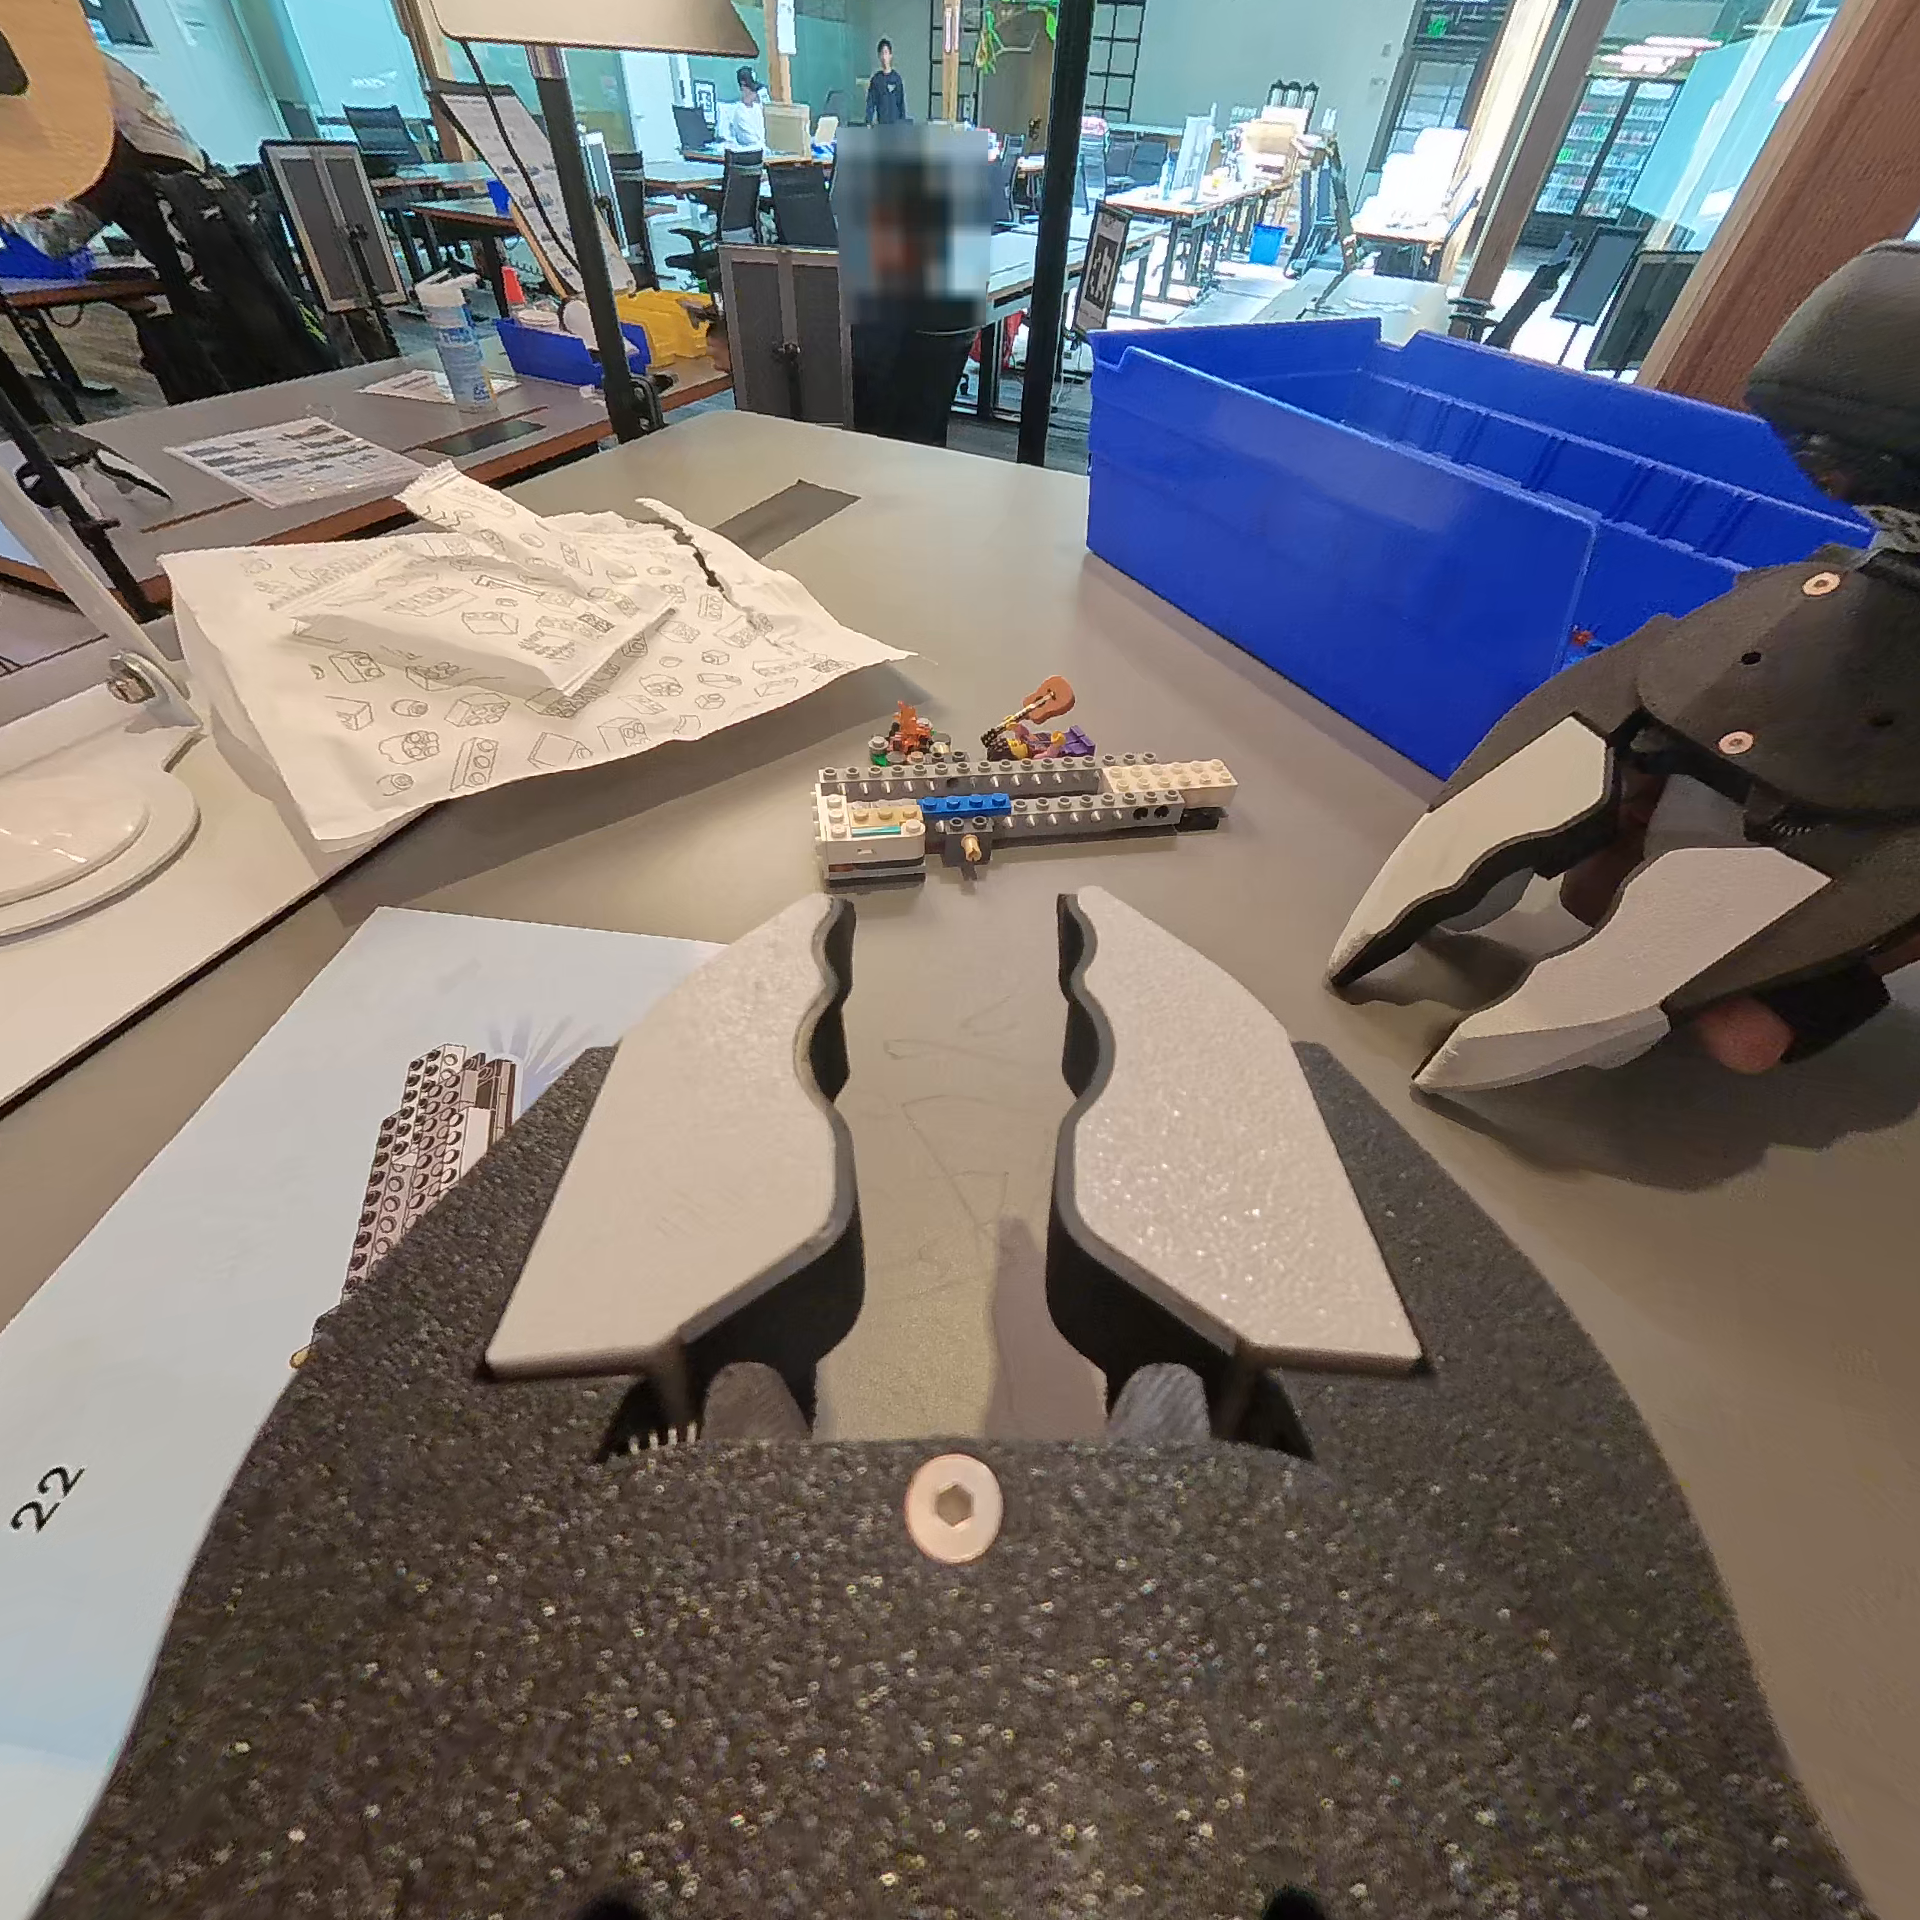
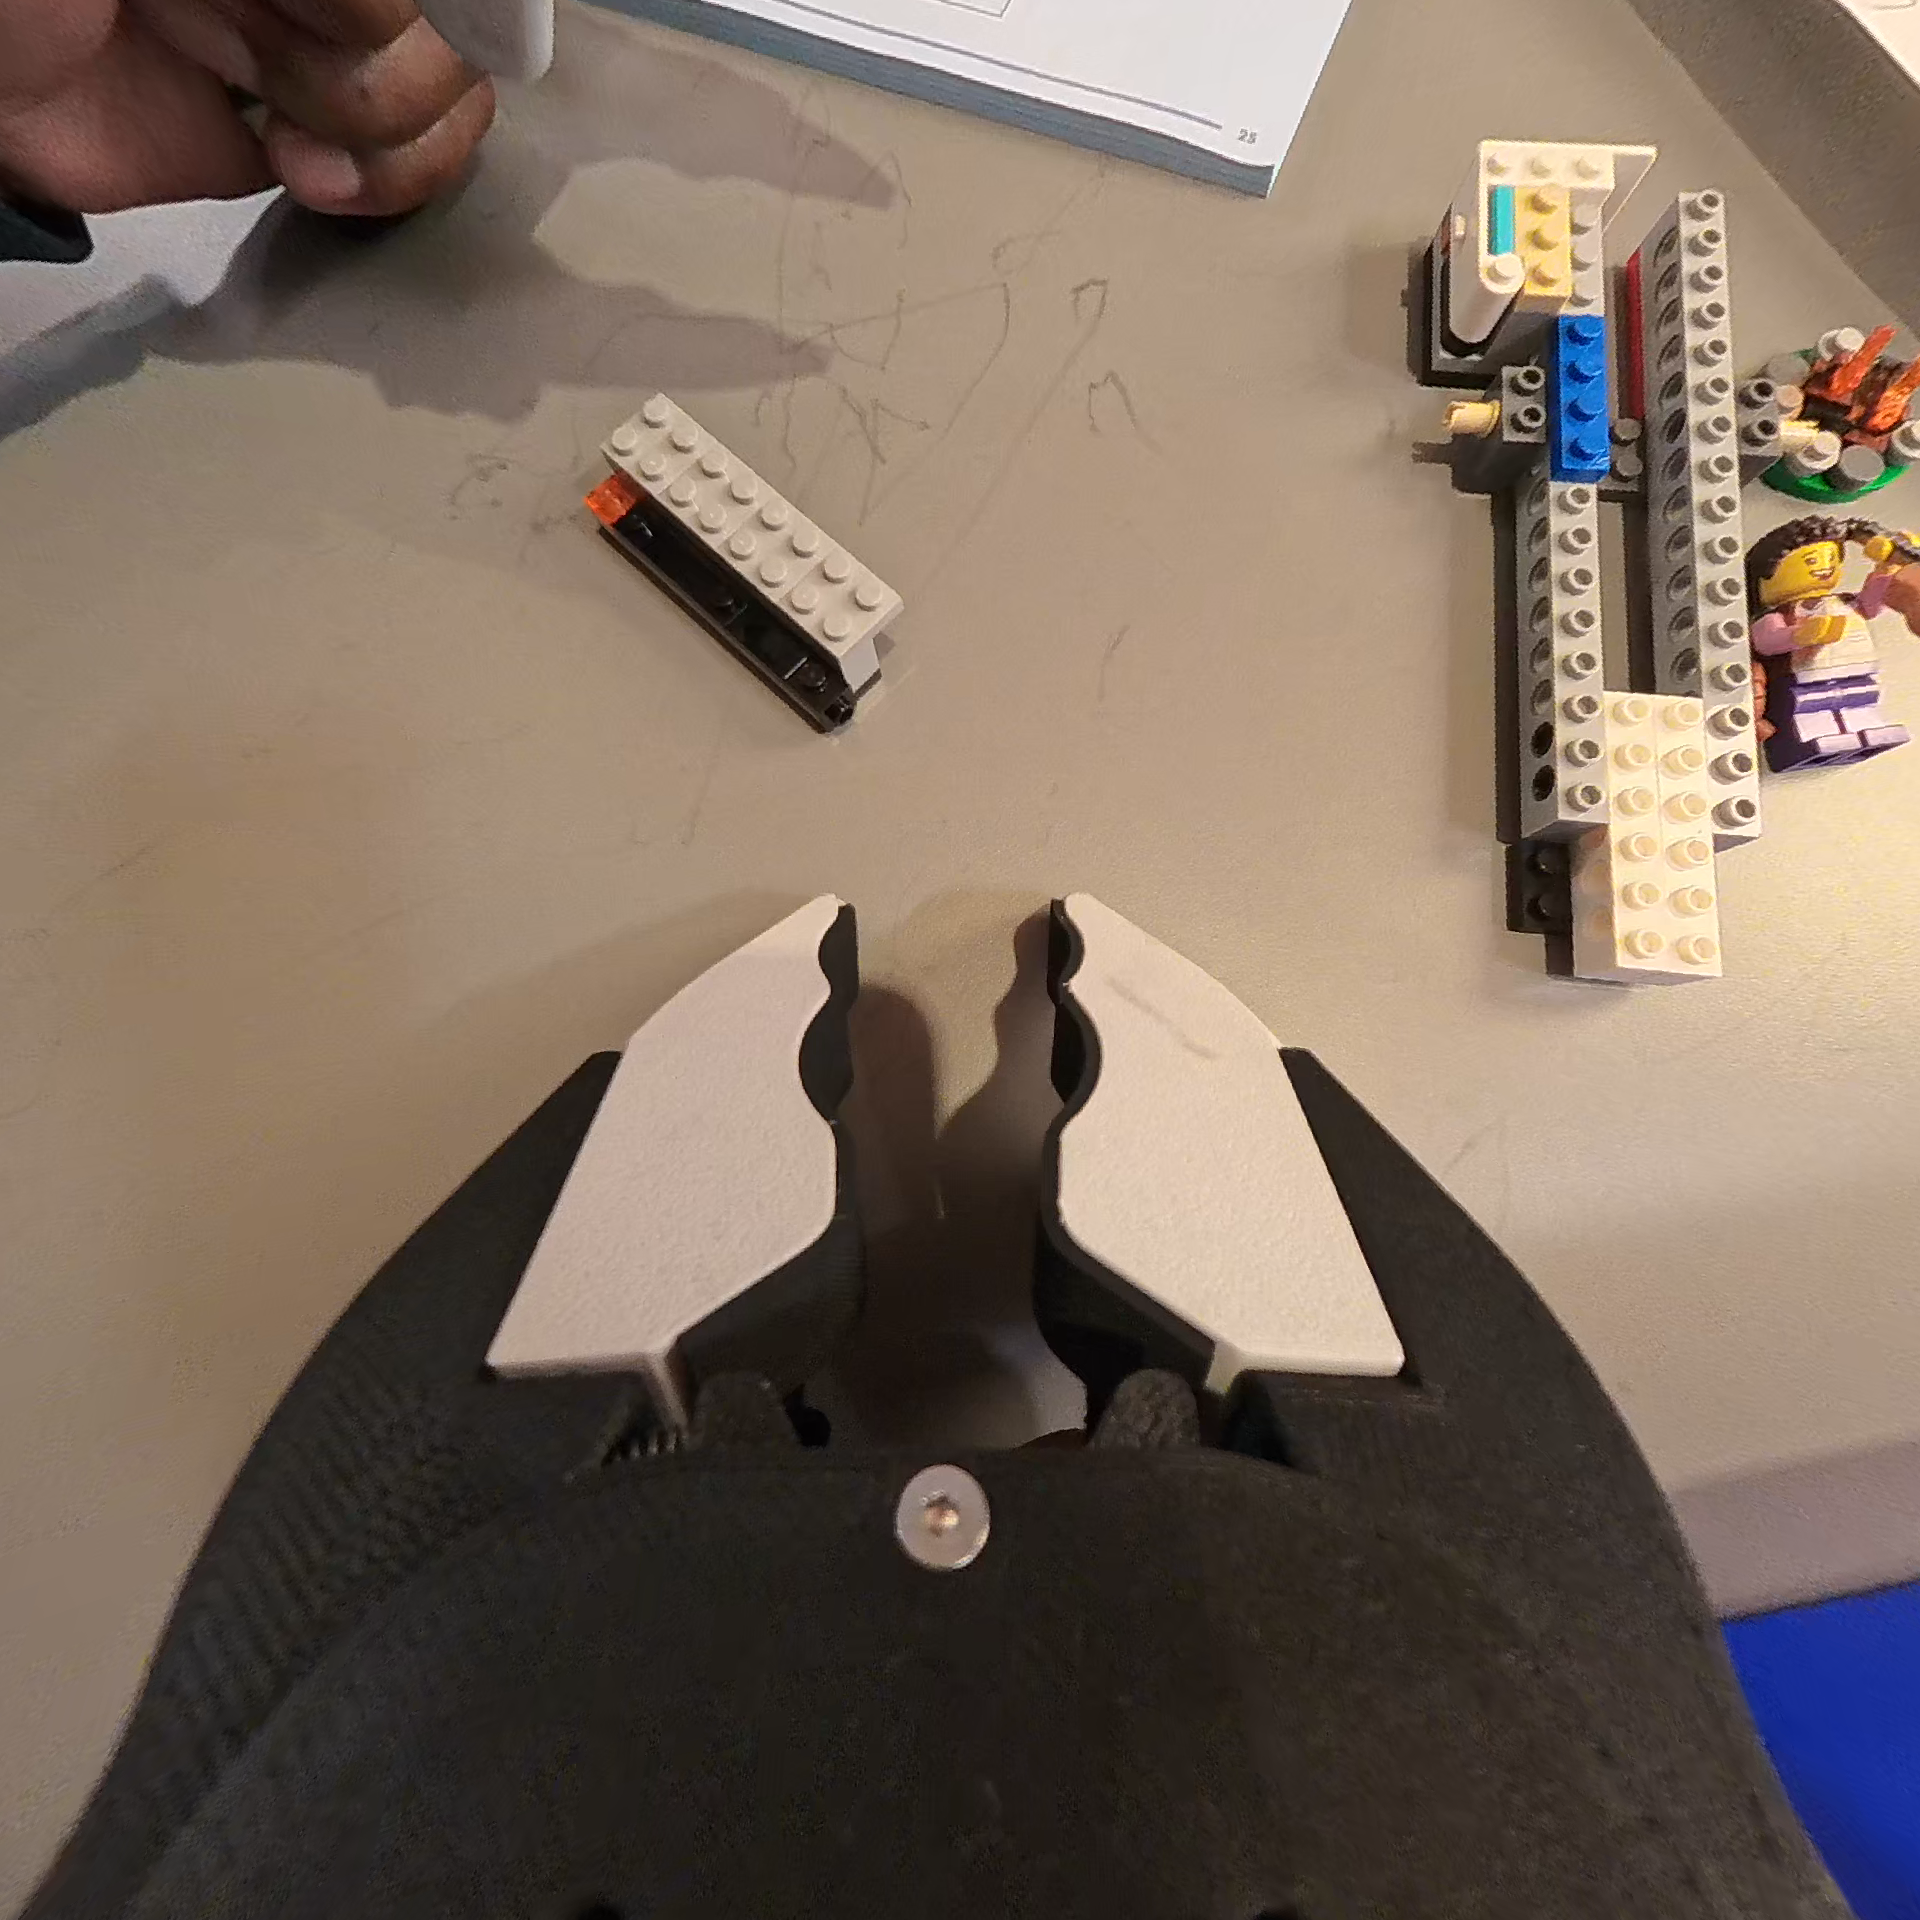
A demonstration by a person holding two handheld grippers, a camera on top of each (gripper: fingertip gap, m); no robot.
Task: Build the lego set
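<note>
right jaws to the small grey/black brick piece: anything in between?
Nothing. In the right wrist view, only bare scuffed table lies between the open, empty right gripper and the small brick piece. The long grey build sits well off to the side.

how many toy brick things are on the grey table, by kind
long grey brick frame: 1
small grey-and-black brick block: 1
minifigure: 1
campfire build: 1
total: 4
Both claws, left and right, are open with nothing between the fingers.

Open office: rows of desks [image 1: 1195, 223], chairs [image 1: 800, 203].
</note>
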